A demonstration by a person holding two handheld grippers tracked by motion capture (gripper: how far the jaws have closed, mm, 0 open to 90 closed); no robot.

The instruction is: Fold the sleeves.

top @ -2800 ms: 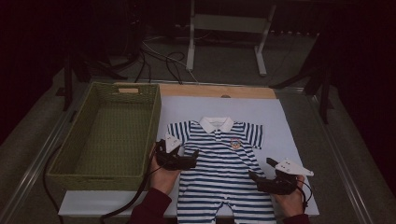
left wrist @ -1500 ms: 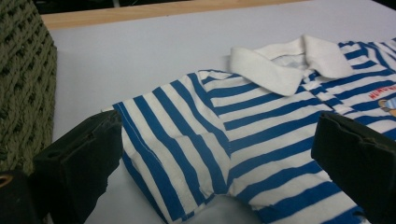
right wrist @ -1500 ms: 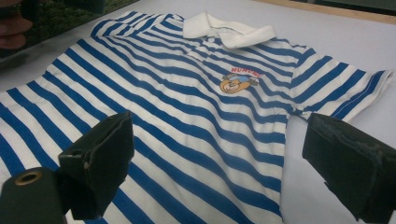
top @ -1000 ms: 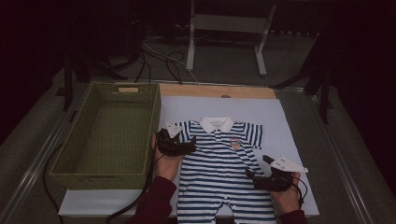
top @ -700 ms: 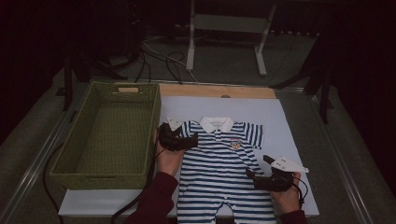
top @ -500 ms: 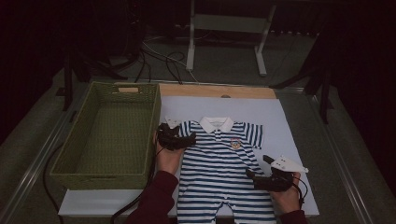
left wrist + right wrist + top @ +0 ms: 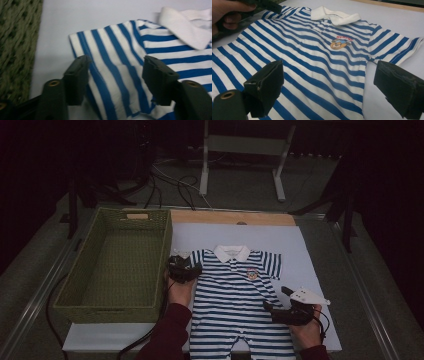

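Striped baby romper (image 7: pixel 239 305) lies flat, face up, centre-lower frame of the high view on the white table sheet (image 7: pixel 310 250), collar toward the top of frame, legs toward the bottom edge; long axis runs top to bottom. Its sleeve (image 7: pixel 105 62) on the frame-left side sits just beside the green wicker basket (image 7: pixel 115 265), not touching it.

Left gripper (image 7: pixel 186 269) is on that sleeve: in the left gripper view the 2 jaws straddle the sleeve cloth, one at the outer hem, one over the stripes toward the body. Jaws have just been closing, cloth between them, but pads are not yet pinching a fold, so still released, roughly half closed.

Right gripper (image 7: pixel 272 312) rests low at the romper's frame-right side seam, below the other sleeve; jaws spread wide, nothing clamped, striped body under and ahead of them.

Key relation: sleeve lies directly below and between the left jaws; left hand is the nearer one. Likely next step is to close fully on the sleeve.
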